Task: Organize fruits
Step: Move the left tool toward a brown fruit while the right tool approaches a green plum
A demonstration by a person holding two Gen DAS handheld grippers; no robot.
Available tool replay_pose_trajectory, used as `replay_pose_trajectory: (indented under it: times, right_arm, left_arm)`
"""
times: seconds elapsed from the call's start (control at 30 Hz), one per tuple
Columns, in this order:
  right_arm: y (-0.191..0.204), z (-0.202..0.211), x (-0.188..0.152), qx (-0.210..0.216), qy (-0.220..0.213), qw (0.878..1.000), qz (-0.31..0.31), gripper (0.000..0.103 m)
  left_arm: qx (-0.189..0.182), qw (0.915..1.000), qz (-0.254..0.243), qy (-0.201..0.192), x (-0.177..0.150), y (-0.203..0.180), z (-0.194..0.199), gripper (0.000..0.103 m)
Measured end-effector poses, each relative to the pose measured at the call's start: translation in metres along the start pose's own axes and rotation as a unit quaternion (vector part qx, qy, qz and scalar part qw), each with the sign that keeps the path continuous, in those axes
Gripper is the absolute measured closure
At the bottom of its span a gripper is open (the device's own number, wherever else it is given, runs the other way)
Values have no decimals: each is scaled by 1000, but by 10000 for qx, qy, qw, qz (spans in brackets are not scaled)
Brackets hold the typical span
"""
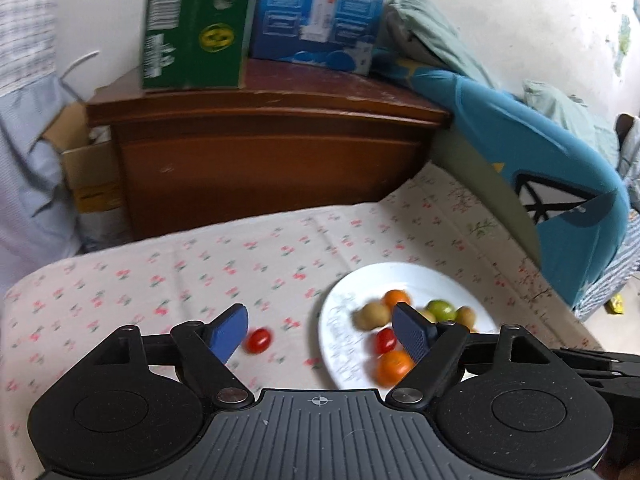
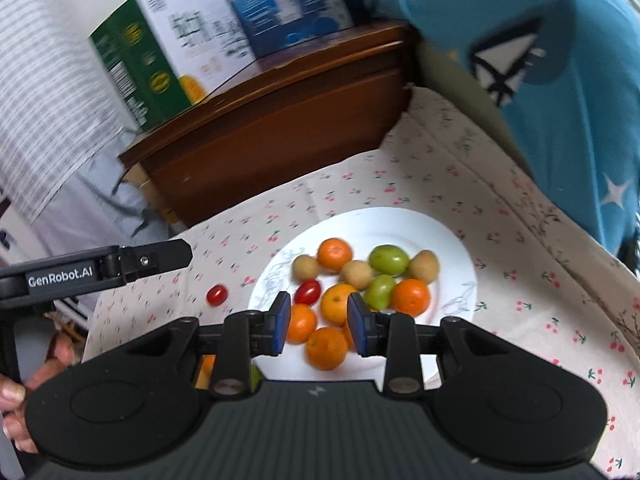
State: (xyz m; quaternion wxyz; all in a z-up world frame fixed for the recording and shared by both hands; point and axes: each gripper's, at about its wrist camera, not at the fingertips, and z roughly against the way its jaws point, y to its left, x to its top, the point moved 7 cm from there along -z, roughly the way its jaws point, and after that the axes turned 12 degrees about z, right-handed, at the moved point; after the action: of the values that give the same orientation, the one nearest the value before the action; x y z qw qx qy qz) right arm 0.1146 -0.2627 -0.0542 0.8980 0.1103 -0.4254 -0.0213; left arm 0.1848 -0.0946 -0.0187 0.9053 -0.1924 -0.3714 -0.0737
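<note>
A white plate (image 2: 448, 240) on the cherry-print cloth holds several small oranges (image 2: 335, 255), two green fruits (image 2: 389, 260), several tan fruits (image 2: 306, 267) and a red cherry tomato (image 2: 308, 292). A second cherry tomato (image 2: 217, 294) lies loose on the cloth left of the plate; it also shows in the left wrist view (image 1: 258, 340). My left gripper (image 1: 320, 330) is open and empty, low over the plate's left rim (image 1: 332, 320), with the loose tomato beside its left finger. My right gripper (image 2: 319, 326) is open and empty above the near oranges.
A brown wooden cabinet (image 1: 264, 152) stands behind the cloth with a green box (image 1: 196, 24) and a blue box (image 1: 320, 12) on top. A blue cushion (image 1: 560, 184) leans at the right. Cardboard boxes (image 1: 88, 176) sit at the left.
</note>
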Motion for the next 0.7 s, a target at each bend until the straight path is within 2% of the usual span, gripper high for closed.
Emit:
replay_pose_trajectory:
  times: [0.17,0.7]
  right_arm:
    - [19,-4,-7,159,104,9991,372,70]
    - [59,-19,-35,481,451,9916,1111,70]
  left_arm:
    - [227,9997,104,-12,-8,21,15,22]
    - [561,9980,218,176,-39,53,33,22]
